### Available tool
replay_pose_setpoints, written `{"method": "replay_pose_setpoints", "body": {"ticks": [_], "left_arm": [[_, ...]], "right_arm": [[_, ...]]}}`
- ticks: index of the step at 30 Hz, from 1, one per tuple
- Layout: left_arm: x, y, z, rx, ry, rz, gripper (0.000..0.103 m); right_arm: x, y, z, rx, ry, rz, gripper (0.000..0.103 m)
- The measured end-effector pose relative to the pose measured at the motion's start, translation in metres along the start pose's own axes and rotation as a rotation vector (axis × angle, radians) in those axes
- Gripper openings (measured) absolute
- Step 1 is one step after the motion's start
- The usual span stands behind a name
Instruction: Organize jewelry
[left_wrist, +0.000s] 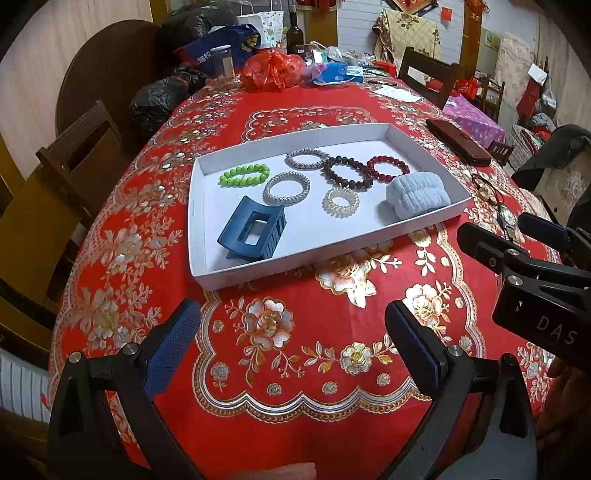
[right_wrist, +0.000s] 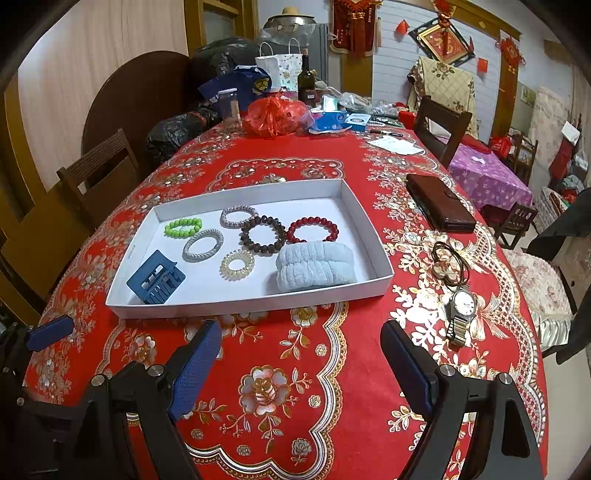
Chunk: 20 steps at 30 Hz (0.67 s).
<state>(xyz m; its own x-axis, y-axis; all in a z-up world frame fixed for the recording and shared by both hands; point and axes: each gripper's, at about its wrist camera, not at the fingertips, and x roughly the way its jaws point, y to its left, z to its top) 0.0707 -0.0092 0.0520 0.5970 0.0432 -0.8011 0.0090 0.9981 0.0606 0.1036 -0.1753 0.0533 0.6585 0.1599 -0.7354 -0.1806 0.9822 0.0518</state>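
- Most pieces already lie in the white tray (right_wrist: 369, 284), ahead of both tongs: green bead bracelet (right_wrist: 183, 226), dark bead bracelet (right_wrist: 263, 234), red bead bracelet (right_wrist: 312, 229), coil hair ties, blue claw clip (right_wrist: 155, 278) and a pale blue scrunchie (right_wrist: 314, 263).
- Judged left to do: the wristwatch (right_wrist: 460, 310) and the hair-tie loops (right_wrist: 450, 263) lie on the tablecloth, ahead and right of the right tongs (right_wrist: 301, 363), outside the tray.
- The left tongs (left_wrist: 291, 341) and the right tongs are both released and empty, hovering near the tray's front edge.
- A brown wallet (right_wrist: 439, 203) lies beyond the loops; nothing blocks the watch.
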Motion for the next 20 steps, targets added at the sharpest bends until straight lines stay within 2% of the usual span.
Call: {"method": "replay_pose_setpoints", "body": {"ticks": [12,20], "left_arm": [[0.0045,0.0007,-0.0019,-0.006,0.011,-0.018,0.100],[-0.0026,-0.0030,-0.0022,0.021,-0.029,0.007,0.100]], "right_arm": [[0.0002,0.0005,0.0002,0.001,0.000,0.001,0.086],[0.0002,0.0007,0.0003,0.001,0.000,0.000,0.086]]}}
